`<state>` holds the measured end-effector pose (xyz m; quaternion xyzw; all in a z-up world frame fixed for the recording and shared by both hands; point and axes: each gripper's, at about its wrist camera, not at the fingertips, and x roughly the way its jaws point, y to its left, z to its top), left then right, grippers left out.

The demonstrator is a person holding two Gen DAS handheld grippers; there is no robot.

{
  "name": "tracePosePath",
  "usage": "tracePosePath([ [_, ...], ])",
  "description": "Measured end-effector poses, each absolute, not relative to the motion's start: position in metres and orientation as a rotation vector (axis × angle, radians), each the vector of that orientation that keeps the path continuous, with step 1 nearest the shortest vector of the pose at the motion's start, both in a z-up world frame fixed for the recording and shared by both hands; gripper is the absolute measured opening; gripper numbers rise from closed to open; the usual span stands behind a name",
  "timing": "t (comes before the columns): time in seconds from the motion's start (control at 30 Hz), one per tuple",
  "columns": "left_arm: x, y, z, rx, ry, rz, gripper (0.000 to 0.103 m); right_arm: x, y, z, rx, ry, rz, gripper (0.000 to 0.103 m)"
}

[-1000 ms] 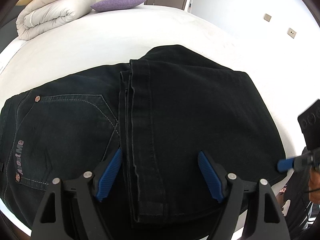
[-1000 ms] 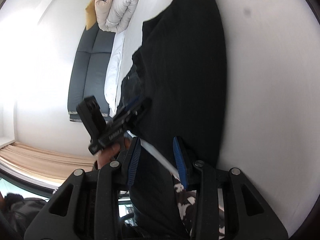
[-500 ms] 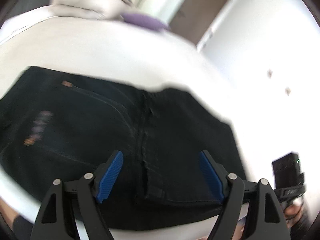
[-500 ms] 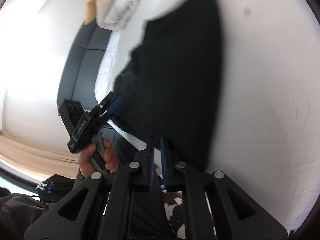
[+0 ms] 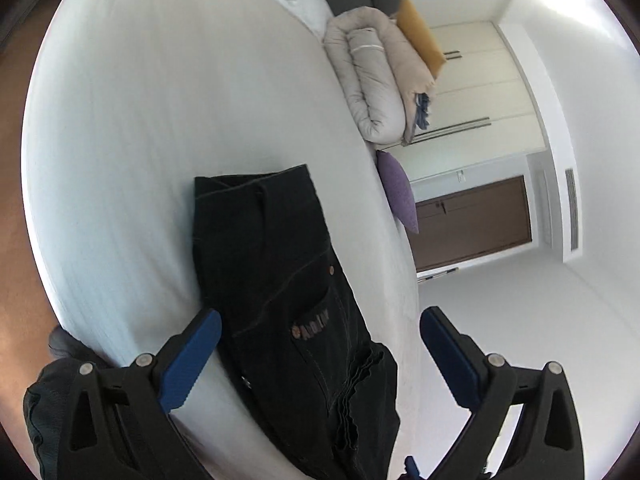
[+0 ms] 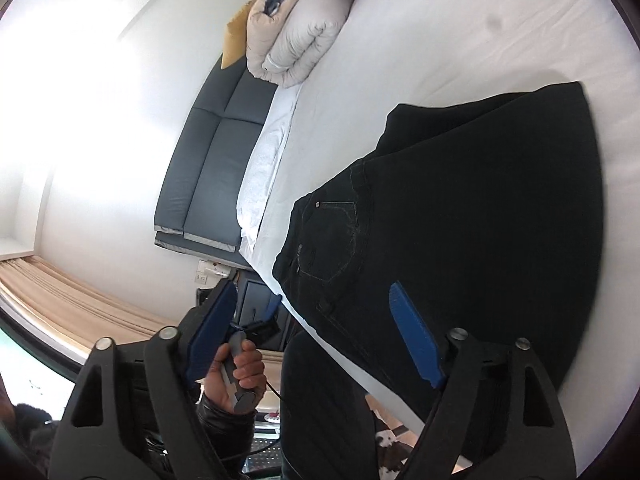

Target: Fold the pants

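Note:
The black jeans (image 5: pixel 276 280) lie folded on the white bed (image 5: pixel 160 120), near its front edge; the back pocket with its label faces up. They also show in the right wrist view (image 6: pixel 460 216). My left gripper (image 5: pixel 320 360) is open and empty, held off the waistband end of the jeans. My right gripper (image 6: pixel 316 332) is open and empty, held back from the bed's edge. The hand that holds the left gripper (image 6: pixel 240 364) shows in the right wrist view, off the bed.
A rolled beige duvet (image 5: pixel 376 80), a yellow cushion (image 5: pixel 420 36) and a purple pillow (image 5: pixel 396 188) lie at the far end of the bed. A dark padded headboard (image 6: pixel 212 168) stands along the wall. A brown door (image 5: pixel 472 224) and white cupboards are behind.
Both grippers have pulled back from the jeans and swung round. The right gripper has gone from nearly shut to open. The left gripper stays open. The jeans lie still.

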<state>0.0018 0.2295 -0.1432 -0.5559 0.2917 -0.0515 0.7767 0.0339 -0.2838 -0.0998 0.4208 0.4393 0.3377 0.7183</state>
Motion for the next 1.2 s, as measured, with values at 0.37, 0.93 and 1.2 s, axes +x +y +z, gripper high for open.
tracePosePath([
  [0.37,0.007,0.238,-0.179,-1.335,0.684,-0.125,0.097,0.053,-0.267,-0.117,0.976,1.020,0.750,0.069],
  [0.93,0.031,0.236,-0.199,-1.433,0.717,-0.166,0.009,0.116,-0.189,-0.119,0.778,1.181,0.731,0.033],
  [1.2,0.035,0.224,-0.167,-1.221,0.707,-0.156,0.009,0.166,-0.136,-0.143,0.710,1.300,0.651,0.033],
])
